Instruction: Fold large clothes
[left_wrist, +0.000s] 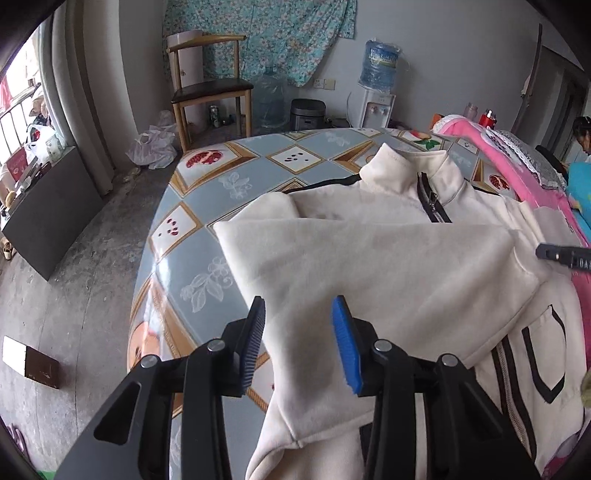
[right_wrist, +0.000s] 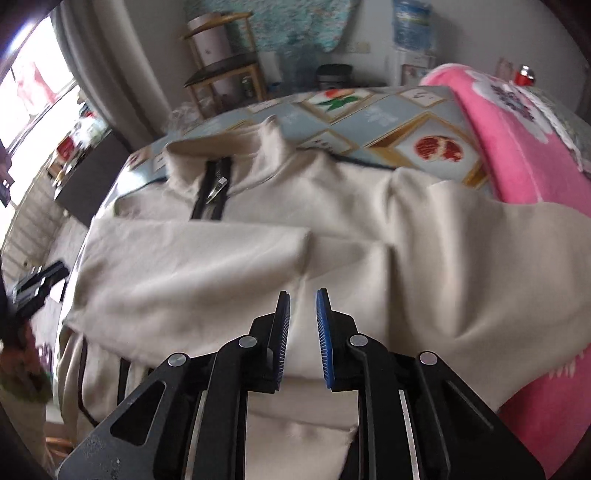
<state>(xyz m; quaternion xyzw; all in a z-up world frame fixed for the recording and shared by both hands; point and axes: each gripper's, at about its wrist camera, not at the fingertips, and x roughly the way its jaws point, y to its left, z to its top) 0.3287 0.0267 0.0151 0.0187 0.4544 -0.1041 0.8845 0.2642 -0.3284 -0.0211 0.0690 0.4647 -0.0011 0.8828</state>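
A cream zip-up jacket (left_wrist: 369, 251) lies front up on the patterned table (left_wrist: 207, 177), collar and black zipper (left_wrist: 428, 199) at the far side. One sleeve is folded across the chest. My left gripper (left_wrist: 298, 301) hovers open above that sleeve's lower part near the table's left edge, nothing pinched between its blue pads. In the right wrist view the jacket (right_wrist: 258, 229) fills the middle. My right gripper (right_wrist: 303, 293) stands above the folded cloth with a narrow gap between its pads and nothing in it. The other gripper's tip (left_wrist: 561, 254) shows at the right edge.
A pink blanket (right_wrist: 517, 147) lies bunched along the table's right side, under part of the jacket. Beyond the table stand a wooden chair (left_wrist: 210, 85), a water dispenser (left_wrist: 376, 92) and a spare bottle. The table's left edge drops to a concrete floor.
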